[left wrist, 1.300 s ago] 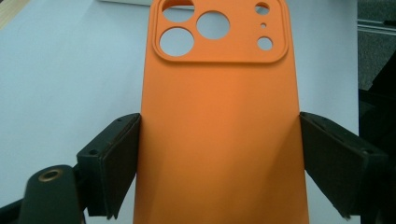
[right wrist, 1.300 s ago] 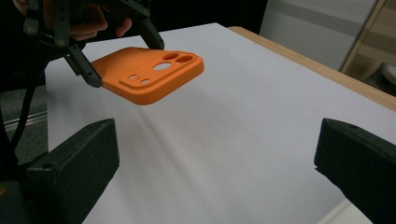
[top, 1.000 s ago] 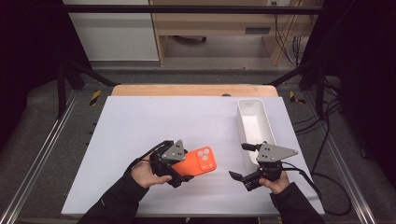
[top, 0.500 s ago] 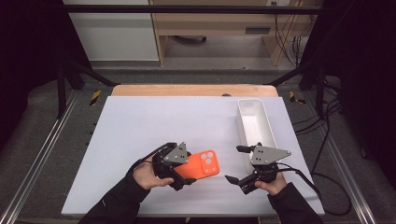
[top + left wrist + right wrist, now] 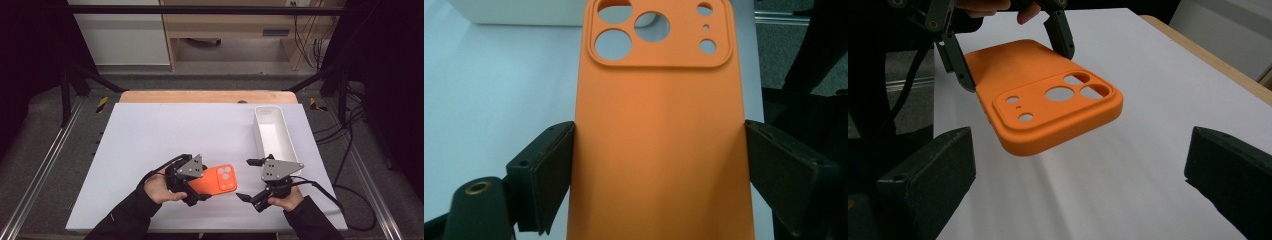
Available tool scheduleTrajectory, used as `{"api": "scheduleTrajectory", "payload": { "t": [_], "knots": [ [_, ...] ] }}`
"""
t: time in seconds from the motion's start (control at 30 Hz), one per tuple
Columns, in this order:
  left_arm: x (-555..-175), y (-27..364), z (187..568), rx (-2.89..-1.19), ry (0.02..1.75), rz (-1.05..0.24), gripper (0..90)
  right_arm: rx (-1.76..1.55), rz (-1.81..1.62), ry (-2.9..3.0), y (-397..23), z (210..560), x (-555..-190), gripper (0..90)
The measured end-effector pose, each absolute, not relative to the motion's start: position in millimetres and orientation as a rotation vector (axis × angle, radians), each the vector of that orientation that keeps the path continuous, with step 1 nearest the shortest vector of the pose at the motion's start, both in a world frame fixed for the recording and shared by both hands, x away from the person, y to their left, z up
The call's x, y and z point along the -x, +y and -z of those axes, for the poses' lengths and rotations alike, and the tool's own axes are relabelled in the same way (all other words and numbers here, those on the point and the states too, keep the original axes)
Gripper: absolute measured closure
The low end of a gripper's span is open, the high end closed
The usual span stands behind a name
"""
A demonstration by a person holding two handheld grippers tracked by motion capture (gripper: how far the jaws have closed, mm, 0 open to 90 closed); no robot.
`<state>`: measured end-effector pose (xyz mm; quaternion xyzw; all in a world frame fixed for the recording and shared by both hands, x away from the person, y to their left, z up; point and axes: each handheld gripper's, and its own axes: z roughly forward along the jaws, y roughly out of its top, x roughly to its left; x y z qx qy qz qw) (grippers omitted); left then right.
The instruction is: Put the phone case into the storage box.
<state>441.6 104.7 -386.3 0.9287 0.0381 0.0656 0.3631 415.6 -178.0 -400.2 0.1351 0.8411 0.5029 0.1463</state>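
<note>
Clamping the one orange phone case (image 5: 216, 180) by its two long edges, the left tongs (image 5: 196, 186) hold it lifted clear of the white bench (image 5: 170, 135), camera cutouts at the free end. Its long axis runs level toward the right tongs (image 5: 250, 180), which stand apart and empty just beside that free end, facing it squarely in the right gripper view. One white tray (image 5: 272, 137) sits on the bench beyond the right tongs; the right hand is much the nearer to it.
</note>
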Motion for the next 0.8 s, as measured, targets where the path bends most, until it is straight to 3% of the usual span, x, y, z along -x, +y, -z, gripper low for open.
{"api": "scheduleTrajectory", "payload": {
  "t": [0.8],
  "knots": [
    [-433.3,98.6,380.8,-2.351,0.018,-0.170,15.6,-0.227,-1.458,2.489,-162.9,395.5,-412.9,0.6]
  ]
}}
